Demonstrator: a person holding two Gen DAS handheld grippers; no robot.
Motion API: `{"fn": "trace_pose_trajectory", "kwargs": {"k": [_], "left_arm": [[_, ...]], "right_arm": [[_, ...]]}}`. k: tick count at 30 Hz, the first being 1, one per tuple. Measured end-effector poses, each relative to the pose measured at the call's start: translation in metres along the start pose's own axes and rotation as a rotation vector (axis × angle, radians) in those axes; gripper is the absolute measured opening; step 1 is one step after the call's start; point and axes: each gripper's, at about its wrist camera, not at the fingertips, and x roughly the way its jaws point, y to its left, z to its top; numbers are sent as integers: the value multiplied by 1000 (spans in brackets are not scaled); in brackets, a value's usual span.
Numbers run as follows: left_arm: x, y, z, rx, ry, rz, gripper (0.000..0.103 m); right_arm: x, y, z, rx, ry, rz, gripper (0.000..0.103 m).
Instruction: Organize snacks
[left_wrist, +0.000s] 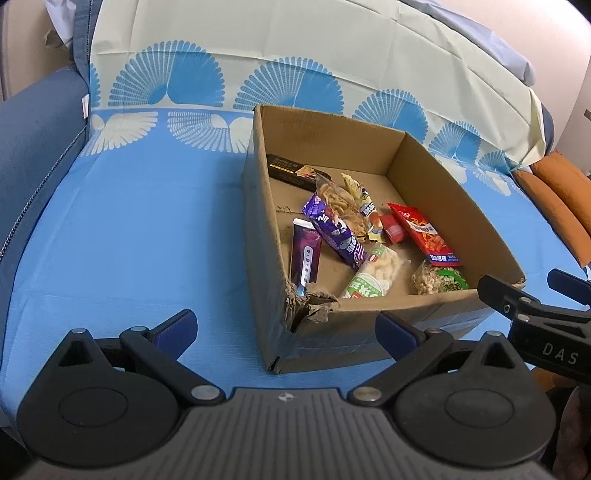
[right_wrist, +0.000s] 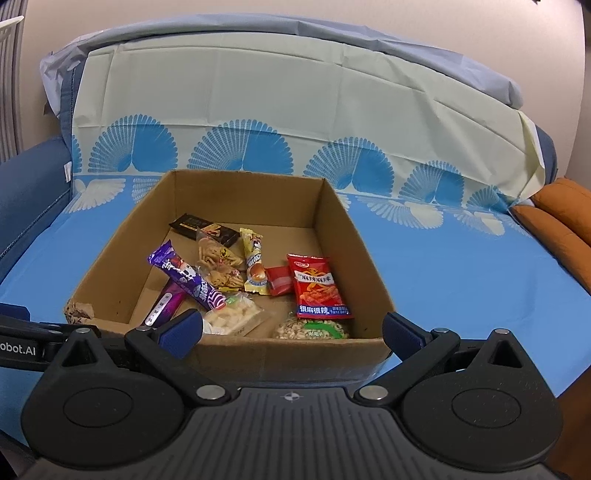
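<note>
An open cardboard box (left_wrist: 443, 184) (right_wrist: 354, 240) stands on a blue cloth and holds several snack packs: a red spicy-strip pack (left_wrist: 424, 232) (right_wrist: 317, 288), a purple bar (left_wrist: 334, 232) (right_wrist: 188, 280), a purple tube (left_wrist: 304, 254) (right_wrist: 164, 306), a black bar (left_wrist: 291, 171) (right_wrist: 199, 225), a peanut pack (left_wrist: 437, 278) (right_wrist: 314, 328) and a white puff pack (left_wrist: 373, 273) (right_wrist: 232, 317). My left gripper (left_wrist: 286, 328) is open and empty, just before the box's torn near-left corner. My right gripper (right_wrist: 291, 330) is open and empty at the box's near wall; it also shows in the left wrist view (left_wrist: 532, 295).
The blue cloth (left_wrist: 147, 229) (right_wrist: 461, 266) with a fan pattern covers a sofa seat and its back. A blue armrest (left_wrist: 33, 122) is at the left. Orange cushions (left_wrist: 561, 199) (right_wrist: 561, 221) lie at the right.
</note>
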Motion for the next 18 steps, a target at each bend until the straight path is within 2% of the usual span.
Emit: {"fn": "trace_pose_trajectory", "kwargs": {"k": [18], "left_arm": [[2,-4,0,12,-2,-1,103]], "right_arm": [[1,-2,-1,5,-3,8,102]]}}
